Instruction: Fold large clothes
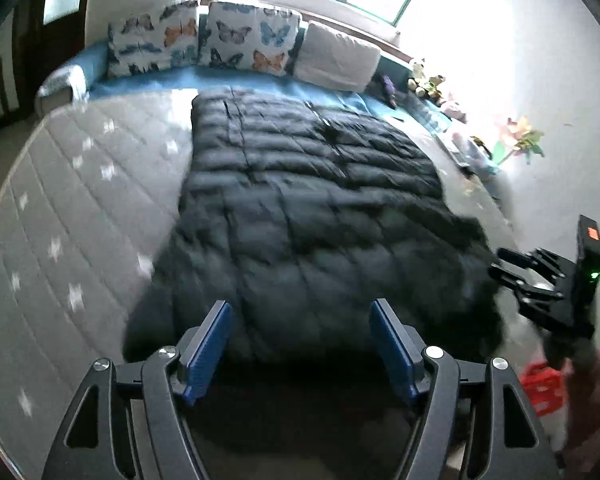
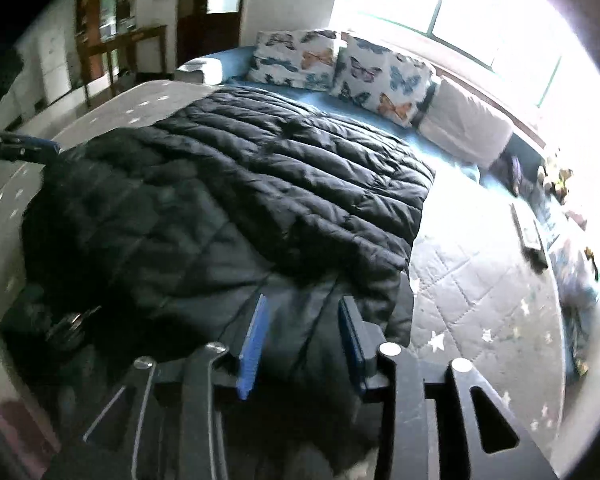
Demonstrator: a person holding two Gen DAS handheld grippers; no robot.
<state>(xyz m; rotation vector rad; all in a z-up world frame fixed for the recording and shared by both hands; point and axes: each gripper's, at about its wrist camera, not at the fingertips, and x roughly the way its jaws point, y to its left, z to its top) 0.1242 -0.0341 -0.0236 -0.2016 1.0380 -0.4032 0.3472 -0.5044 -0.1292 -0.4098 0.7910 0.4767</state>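
A large black quilted coat (image 1: 300, 200) lies spread flat on the bed, reaching from the near edge toward the pillows. My left gripper (image 1: 302, 308) hovers over the coat's near end with its blue pads wide apart and nothing pinched. My right gripper (image 2: 305, 300) is over the coat's (image 2: 228, 184) near right corner. Its pads stand apart with dark fabric showing below the gap, not pressed. In the left wrist view the right gripper (image 1: 500, 262) sits at the coat's right edge. One of the left gripper's fingers (image 2: 36, 146) pokes in at the left edge of the right wrist view.
The grey quilted mattress (image 1: 80, 200) shows on both sides of the coat. Two butterfly pillows (image 1: 204, 40) and a white pillow (image 1: 340, 56) line the head end under a bright window. Toys and small items (image 2: 556, 184) lie along the right wall. A red basket (image 1: 540, 388) sits low right.
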